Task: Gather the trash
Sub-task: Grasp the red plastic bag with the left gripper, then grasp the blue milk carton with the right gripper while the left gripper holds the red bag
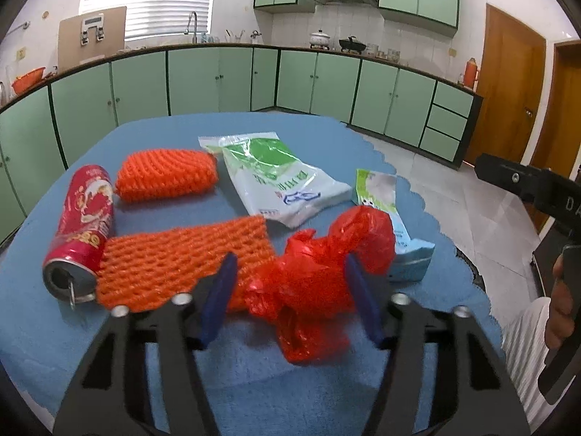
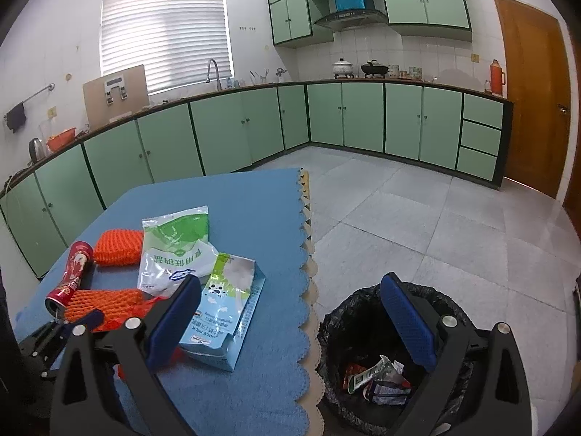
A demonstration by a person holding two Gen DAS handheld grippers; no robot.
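We see bright daylight glaring through the window blinds (image 1: 150, 0); fisheye bending curves the cabinets (image 2: 225, 130), corners go black, and near parts blur softly.

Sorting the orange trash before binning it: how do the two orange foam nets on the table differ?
The far foam net is puffed up and thick like a cushion, while the near foam net lies flat and spread out. The far one sits clear of other trash; the near one touches the red can and runs under the red plastic bag, which the open left gripper straddles. Both are orange mesh lying on the blue table cover.
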